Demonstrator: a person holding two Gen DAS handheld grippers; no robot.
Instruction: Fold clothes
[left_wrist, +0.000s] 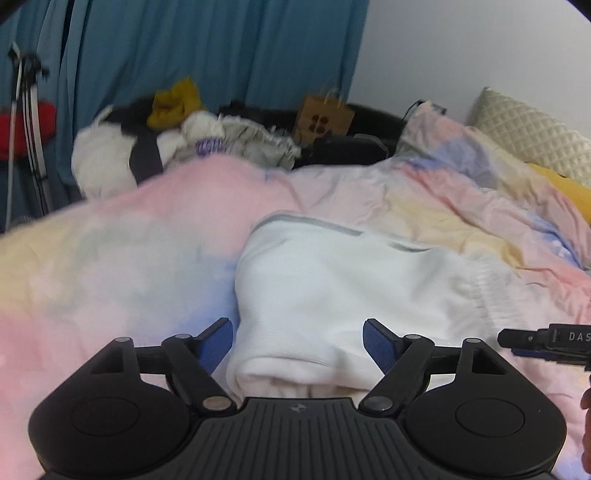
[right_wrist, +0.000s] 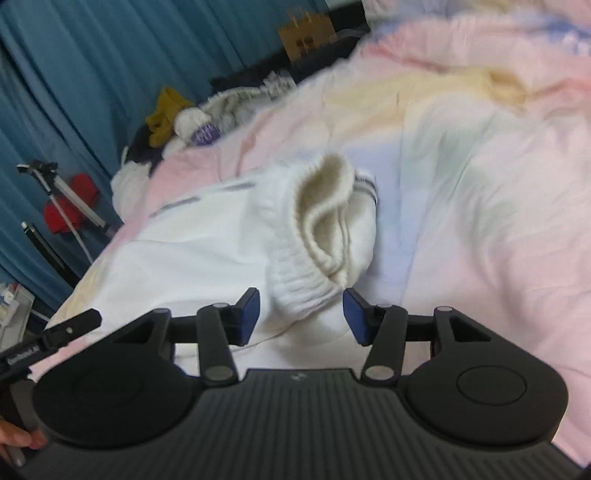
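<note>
The white fleece sweatpants with grey side stripes (left_wrist: 343, 280) lie bunched on the bed's pastel pink-yellow-blue duvet (left_wrist: 110, 251), long axis running away from both tools. The left gripper (left_wrist: 297, 341) faces a folded edge, the right gripper (right_wrist: 301, 317) faces the ribbed waistband (right_wrist: 306, 258) (nearer there). Both jaws stand wide apart, holding nothing.

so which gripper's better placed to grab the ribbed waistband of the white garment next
Right, probably. The right gripper is open with the ribbed waistband of the white garment bunched just ahead between its fingers. The left gripper, also open, faces a plain folded edge.
</note>
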